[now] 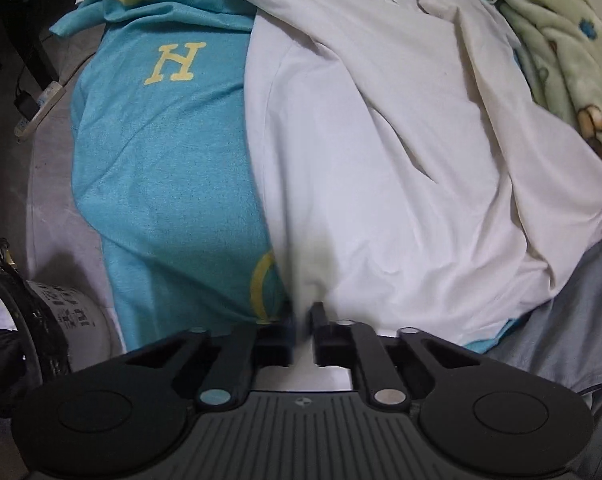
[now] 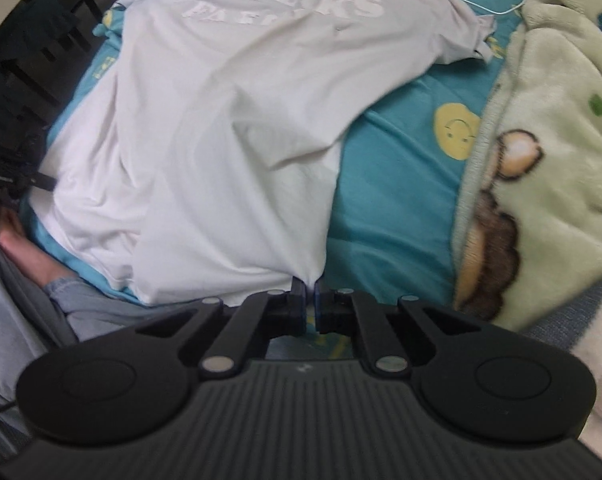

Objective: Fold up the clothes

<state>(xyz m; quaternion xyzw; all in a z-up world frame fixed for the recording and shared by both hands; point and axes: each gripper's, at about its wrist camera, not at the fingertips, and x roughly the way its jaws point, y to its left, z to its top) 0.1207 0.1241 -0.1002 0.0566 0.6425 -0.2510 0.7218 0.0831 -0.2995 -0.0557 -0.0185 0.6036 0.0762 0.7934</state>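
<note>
A white T-shirt (image 2: 221, 128) lies spread over a teal bed sheet (image 2: 389, 184), its printed lettering (image 2: 285, 4) toward 12 o'clock in the right wrist view. Its near corner at 6 o'clock is drawn to a point and pinched in the right gripper (image 2: 309, 288), whose jaws are clenched on the cloth, so the fabric pulls taut from there up toward 11 o'clock.

In the left wrist view the same shirt fills the frame from the centre to 3 o'clock, creased in long folds. The left gripper (image 1: 304, 312) sits at 6 o'clock with its jaws drawn together at the shirt's hem, just where white cloth meets teal; motion blur hides the fingertips, but the hem appears caught between them.

The sheet shows a yellow letter H (image 1: 176, 62) at 10 o'clock there, and a yellow smiley (image 2: 457, 130) at 3 o'clock in the right view. A pale green fleece blanket (image 2: 541, 168) with a bear print lies along the sheet's right edge.
</note>
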